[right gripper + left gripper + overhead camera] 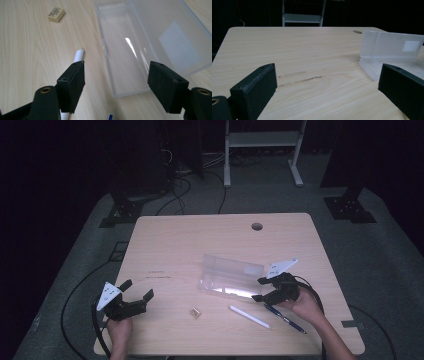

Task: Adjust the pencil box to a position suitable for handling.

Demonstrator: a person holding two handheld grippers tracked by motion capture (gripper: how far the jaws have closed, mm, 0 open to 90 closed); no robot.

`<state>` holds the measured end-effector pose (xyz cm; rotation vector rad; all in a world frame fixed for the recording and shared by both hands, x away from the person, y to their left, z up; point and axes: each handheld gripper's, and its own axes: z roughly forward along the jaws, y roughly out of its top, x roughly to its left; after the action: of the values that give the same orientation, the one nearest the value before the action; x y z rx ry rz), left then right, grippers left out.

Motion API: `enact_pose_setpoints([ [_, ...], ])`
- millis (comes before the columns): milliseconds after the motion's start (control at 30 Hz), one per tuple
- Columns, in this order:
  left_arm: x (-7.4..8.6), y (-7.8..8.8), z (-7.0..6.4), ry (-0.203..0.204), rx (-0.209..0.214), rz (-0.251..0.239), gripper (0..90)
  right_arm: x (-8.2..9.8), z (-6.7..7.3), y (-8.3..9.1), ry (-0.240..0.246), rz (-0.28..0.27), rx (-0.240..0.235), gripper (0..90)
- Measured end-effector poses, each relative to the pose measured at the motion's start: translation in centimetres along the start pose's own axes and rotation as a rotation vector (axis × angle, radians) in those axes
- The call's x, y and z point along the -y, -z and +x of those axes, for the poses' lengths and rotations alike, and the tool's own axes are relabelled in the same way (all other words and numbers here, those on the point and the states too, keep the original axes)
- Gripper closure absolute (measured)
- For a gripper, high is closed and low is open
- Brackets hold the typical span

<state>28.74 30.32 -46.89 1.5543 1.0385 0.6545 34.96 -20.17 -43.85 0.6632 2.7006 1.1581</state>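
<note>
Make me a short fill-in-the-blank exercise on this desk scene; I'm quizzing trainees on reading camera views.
1. The clear plastic case lies on the table with its lid ____.
2. The right tongs hover at the case's end with jaws ____.
3. Between the eraser and the blue pen lies a ____ pen.
4. The left tongs hold ____.

Missing words: open; open; white; nothing

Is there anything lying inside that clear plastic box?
No, the clear plastic box lies open and bare inside, while the white pen and the small eraser rest on the table beside it.
</note>
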Motion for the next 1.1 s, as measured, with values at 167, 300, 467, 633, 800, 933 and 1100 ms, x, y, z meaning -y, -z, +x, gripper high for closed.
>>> enact_pose_setpoints([
  [167,0.0,0.0,0.0,-0.001,-0.001,-0.002,1.1,0.7,0.0,0.4,-0.01,-0.001,0.009,28.3],
  [300,0.0,0.1,0.0,0.0,-0.002,-0.003,1.1,1.2,0.1,0.7,-0.026,0.002,0.014,27.6],
  [467,0.0,0.1,-0.1,-0.002,0.0,-0.002,1.1,2.0,0.3,0.9,-0.031,0.002,0.019,27.6],
  [633,0.0,0.0,-0.1,-0.002,-0.001,-0.002,1.1,2.8,0.6,1.1,-0.031,0.017,0.03,27.6],
  [800,0.0,0.1,-0.1,-0.003,-0.001,-0.003,1.1,3.8,0.9,1.4,-0.036,0.035,0.05,28.5],
  [933,0.0,0.1,-0.1,-0.005,-0.001,-0.003,1.1,4.6,1.1,1.7,-0.052,0.042,0.061,29.7],
  [1100,0.0,0.1,-0.1,-0.002,-0.002,-0.002,1.1,5.6,1.3,2.2,-0.064,0.041,0.069,31.4],
])
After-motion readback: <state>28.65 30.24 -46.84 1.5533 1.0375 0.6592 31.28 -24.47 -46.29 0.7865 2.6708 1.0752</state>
